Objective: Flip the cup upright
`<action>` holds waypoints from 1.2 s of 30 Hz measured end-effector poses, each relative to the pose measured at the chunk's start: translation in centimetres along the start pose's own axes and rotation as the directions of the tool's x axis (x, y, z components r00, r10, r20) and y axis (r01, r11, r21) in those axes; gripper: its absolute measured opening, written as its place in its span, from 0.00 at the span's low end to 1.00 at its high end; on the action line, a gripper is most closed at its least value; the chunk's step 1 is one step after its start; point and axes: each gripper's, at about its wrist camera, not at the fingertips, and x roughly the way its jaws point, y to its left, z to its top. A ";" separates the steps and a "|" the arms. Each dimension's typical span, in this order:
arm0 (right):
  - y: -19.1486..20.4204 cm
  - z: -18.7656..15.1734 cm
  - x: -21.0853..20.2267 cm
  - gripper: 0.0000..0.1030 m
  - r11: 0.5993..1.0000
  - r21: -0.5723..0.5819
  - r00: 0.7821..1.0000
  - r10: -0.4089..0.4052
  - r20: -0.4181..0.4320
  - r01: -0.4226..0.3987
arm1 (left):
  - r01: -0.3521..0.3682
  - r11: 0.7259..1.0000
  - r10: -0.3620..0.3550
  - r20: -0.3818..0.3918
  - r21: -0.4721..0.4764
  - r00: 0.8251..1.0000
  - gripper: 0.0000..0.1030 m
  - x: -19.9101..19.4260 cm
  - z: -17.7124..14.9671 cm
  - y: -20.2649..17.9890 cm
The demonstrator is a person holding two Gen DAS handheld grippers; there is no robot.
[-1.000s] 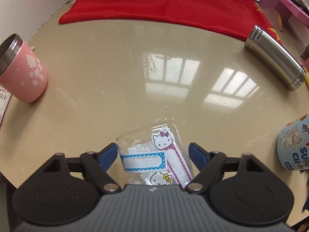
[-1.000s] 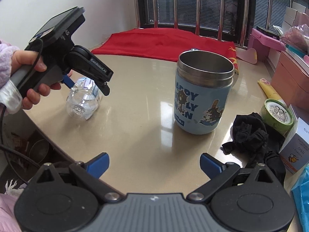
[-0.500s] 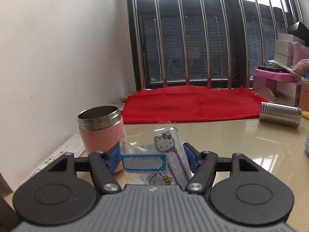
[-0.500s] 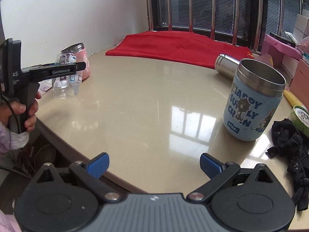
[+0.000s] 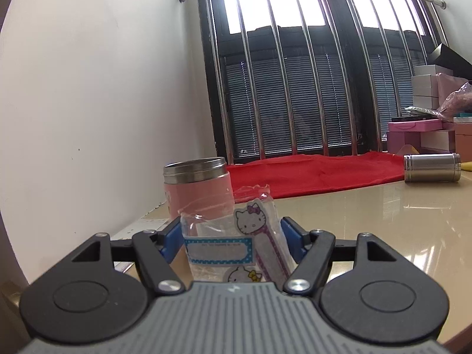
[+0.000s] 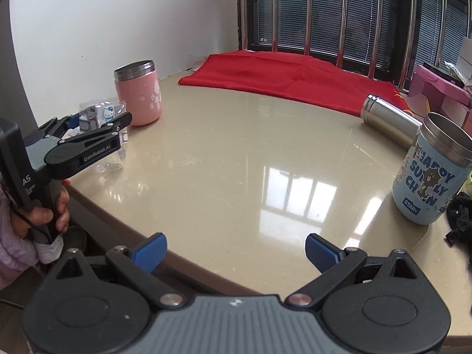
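Observation:
My left gripper point(image 5: 231, 237) is shut on a clear plastic cup point(image 5: 236, 242) with Hello Kitty stickers. The cup stands upright at the table's left edge, just in front of a pink cup point(image 5: 198, 188). In the right wrist view the left gripper point(image 6: 97, 121) holds the clear cup point(image 6: 101, 135) with its base at the tabletop, next to the pink cup point(image 6: 138, 97). My right gripper point(image 6: 236, 252) is open and empty, low over the near table edge.
A steel cup lies on its side at the far right point(image 5: 432, 166) point(image 6: 389, 118). A blue printed cup point(image 6: 430, 177) stands upright at the right. A red cloth point(image 6: 292, 76) covers the back of the beige table point(image 6: 250, 162). Black fabric point(image 6: 460, 215) lies at the far right.
My left gripper closed on the clear cup, turned it from lying flat to upright and carried it left beside the pink cup. The right gripper drew back and stayed open.

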 end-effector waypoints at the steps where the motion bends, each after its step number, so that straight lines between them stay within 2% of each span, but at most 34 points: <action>1: 0.2 -0.2 0.1 0.98 1.000 0.005 1.000 0.001 0.011 -0.001 | 0.011 1.000 -0.011 -0.005 -0.007 1.000 0.74 -0.1 -0.2 0.2; 3: 0.5 -0.6 0.3 0.98 1.000 0.015 1.000 0.004 0.029 -0.004 | 0.041 0.999 -0.041 -0.021 -0.014 0.999 0.84 -0.2 -0.7 0.6; 7: 1.1 -1.2 0.0 0.98 1.000 0.025 0.998 0.009 0.069 -0.011 | 0.045 0.999 -0.045 -0.022 0.000 0.999 0.85 -0.8 -1.0 0.9; 15: 1.6 -1.9 -1.1 0.98 0.999 0.051 0.988 0.005 0.152 -0.013 | 0.060 0.998 -0.060 -0.017 0.004 0.998 0.88 -2.0 0.8 1.1; 16: 1.7 -2.1 -1.6 0.98 0.998 0.056 0.985 0.004 0.174 -0.014 | 0.063 0.998 -0.063 -0.010 0.004 0.998 0.90 -2.7 1.2 1.1; 18: 1.9 -2.5 -2.5 0.98 0.998 0.065 0.978 0.003 0.210 -0.017 | 0.071 0.997 -0.071 0.004 0.006 0.997 1.00 -4.5 2.2 1.0; 19: 1.9 -2.6 -2.9 0.98 0.998 0.068 0.974 0.000 0.226 -0.016 | 0.078 0.997 -0.078 0.018 0.007 0.997 1.00 -5.5 2.7 1.0; 22: 2.5 -3.3 -4.8 0.98 0.998 0.067 0.958 -0.013 0.288 -0.006 | 0.115 0.993 -0.115 0.010 0.004 0.993 1.00 -8.5 4.6 0.6; 26: 3.4 -4.3 -8.0 0.98 0.998 0.061 0.933 -0.034 0.359 0.013 | 0.187 0.981 -0.188 -0.017 -0.056 0.982 1.00 -12.4 6.7 0.2; 31: 4.5 -6.0 -12.2 1.00 0.996 0.075 0.896 -0.078 0.437 0.051 | 0.228 0.966 -0.238 -0.074 -0.123 0.968 1.00 -16.8 7.9 -0.4; 33: 5.0 -6.8 -13.9 1.00 0.994 0.091 0.880 -0.102 0.465 0.067 | 0.231 0.965 -0.242 -0.077 -0.124 0.967 1.00 -18.7 7.8 -0.8; 36: 5.3 -7.4 -15.4 1.00 0.990 0.106 0.867 -0.130 0.481 0.090 | 0.222 0.968 -0.231 -0.071 -0.118 0.970 1.00 -20.4 7.5 -1.2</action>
